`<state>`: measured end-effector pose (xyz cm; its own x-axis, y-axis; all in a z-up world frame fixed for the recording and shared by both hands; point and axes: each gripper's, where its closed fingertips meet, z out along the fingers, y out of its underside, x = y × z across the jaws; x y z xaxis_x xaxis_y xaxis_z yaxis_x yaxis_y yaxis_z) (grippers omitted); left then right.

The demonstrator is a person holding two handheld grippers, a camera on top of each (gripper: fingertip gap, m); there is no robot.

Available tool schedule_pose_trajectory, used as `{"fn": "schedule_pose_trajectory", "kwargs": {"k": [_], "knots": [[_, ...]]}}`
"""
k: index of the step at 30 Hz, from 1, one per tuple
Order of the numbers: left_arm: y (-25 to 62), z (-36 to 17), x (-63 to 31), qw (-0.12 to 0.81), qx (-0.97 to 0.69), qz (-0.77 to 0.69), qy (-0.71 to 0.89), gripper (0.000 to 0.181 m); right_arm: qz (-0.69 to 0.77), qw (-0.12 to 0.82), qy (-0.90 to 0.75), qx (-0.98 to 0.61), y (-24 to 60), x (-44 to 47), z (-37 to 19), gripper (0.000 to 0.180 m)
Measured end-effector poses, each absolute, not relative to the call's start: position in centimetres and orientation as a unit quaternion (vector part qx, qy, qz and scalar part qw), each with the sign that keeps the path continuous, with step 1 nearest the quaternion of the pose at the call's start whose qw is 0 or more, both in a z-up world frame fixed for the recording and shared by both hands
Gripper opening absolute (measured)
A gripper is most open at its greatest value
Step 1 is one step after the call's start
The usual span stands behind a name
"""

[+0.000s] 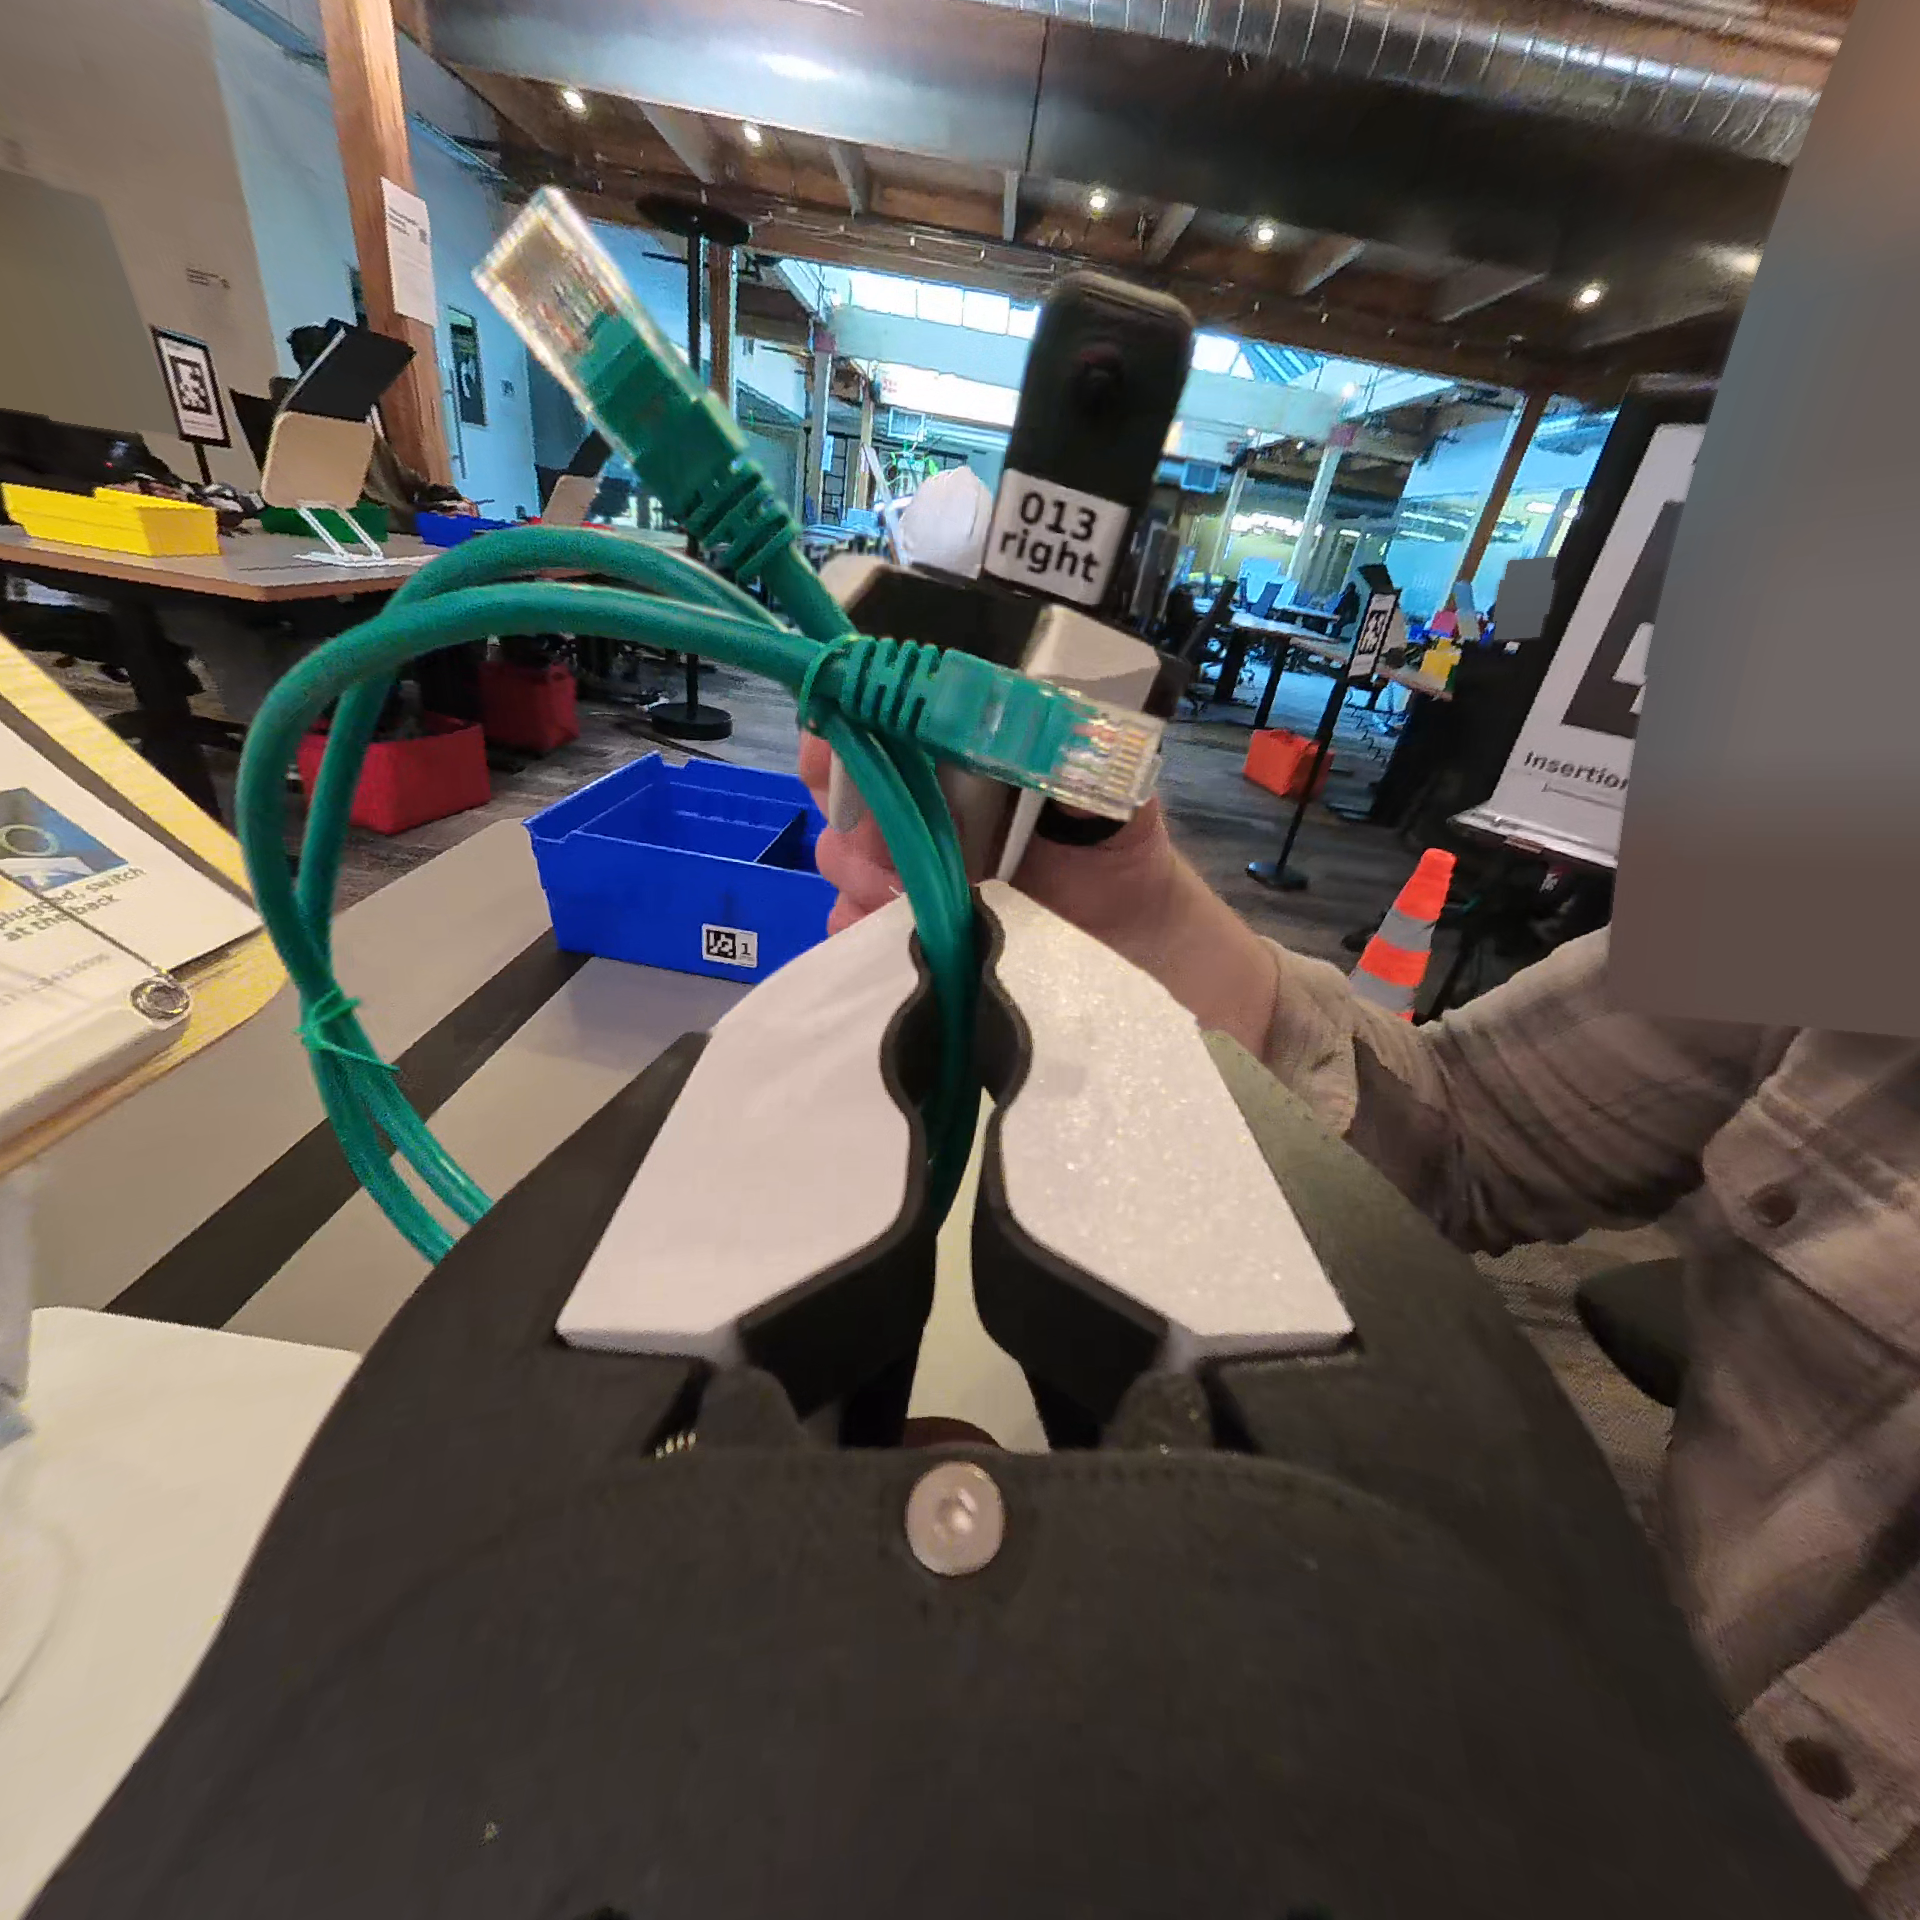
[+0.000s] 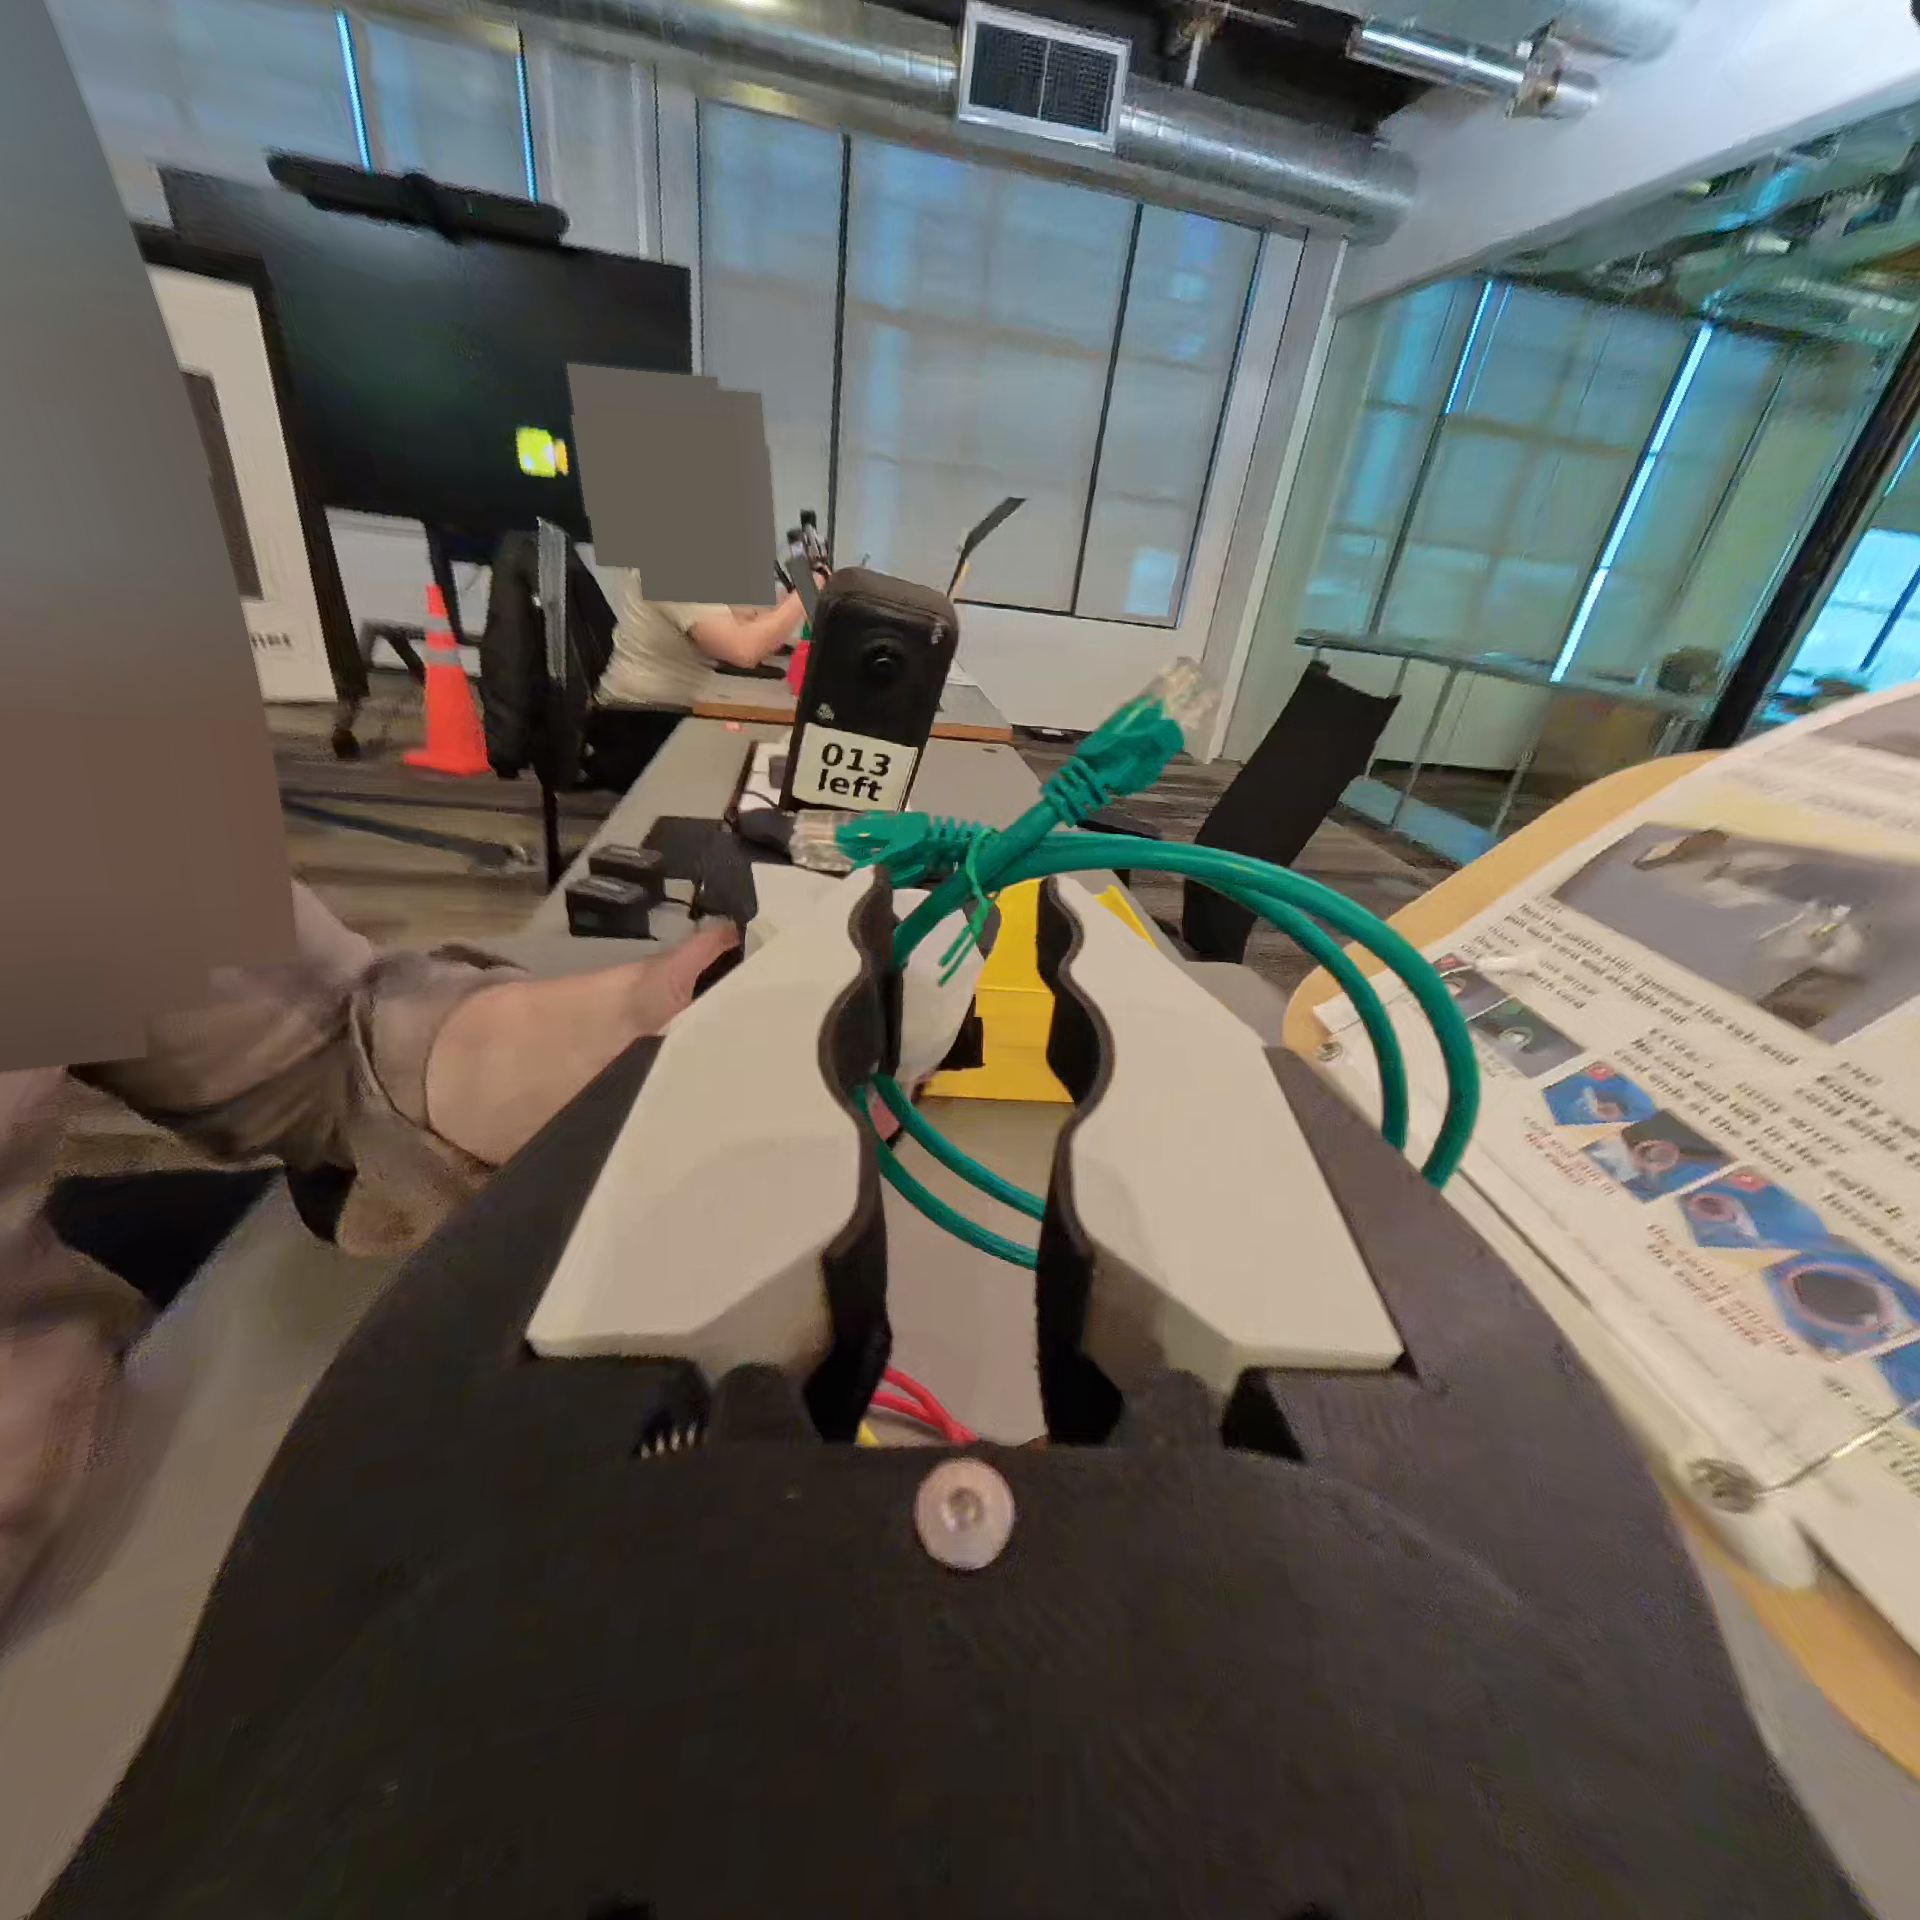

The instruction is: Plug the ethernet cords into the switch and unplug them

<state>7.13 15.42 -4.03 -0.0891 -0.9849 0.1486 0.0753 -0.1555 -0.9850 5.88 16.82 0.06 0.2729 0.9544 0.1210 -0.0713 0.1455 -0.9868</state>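
Two clear plugs stick up from the coiled green ethernet cord (image 1: 582, 613), pinched mid-coil in the left gripper (image 1: 951, 935), its jaws nearly closed on the strands. From the right wrist view, the right gripper (image 2: 961, 904) gapes empty near the tie-bound bundle; a plug could snag.

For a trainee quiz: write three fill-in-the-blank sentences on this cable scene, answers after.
1. The left gripper is shut on the ____ ethernet cord.
2. The right gripper has its jaws ____, gripping nothing.
3. Behind the cord, a ____ bin sits on the table.
Answers: green; open; blue.
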Motion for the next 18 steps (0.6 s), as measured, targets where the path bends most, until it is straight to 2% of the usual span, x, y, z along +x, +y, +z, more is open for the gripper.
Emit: {"fn": "schedule_pose_trajectory", "kwargs": {"k": [3,10,18], "knots": [[15.2,-4.3,7.3,0.46,-0.495,-0.567,0.472,0.001,0.454,0.603,-0.422,-0.503,16.9,5.5,-0.1,0.012],[14.9,-4.4,7.5,0.457,-0.495,-0.563,0.479,0.001,0.463,0.589,-0.431,-0.503,16.7,5.0,-0.7,0.001],[15.9,-4.9,7.6,0.477,-0.517,-0.531,0.473,0.001,0.391,0.641,-0.422,-0.509,17.5,5.9,-0.1,0.0]]}}
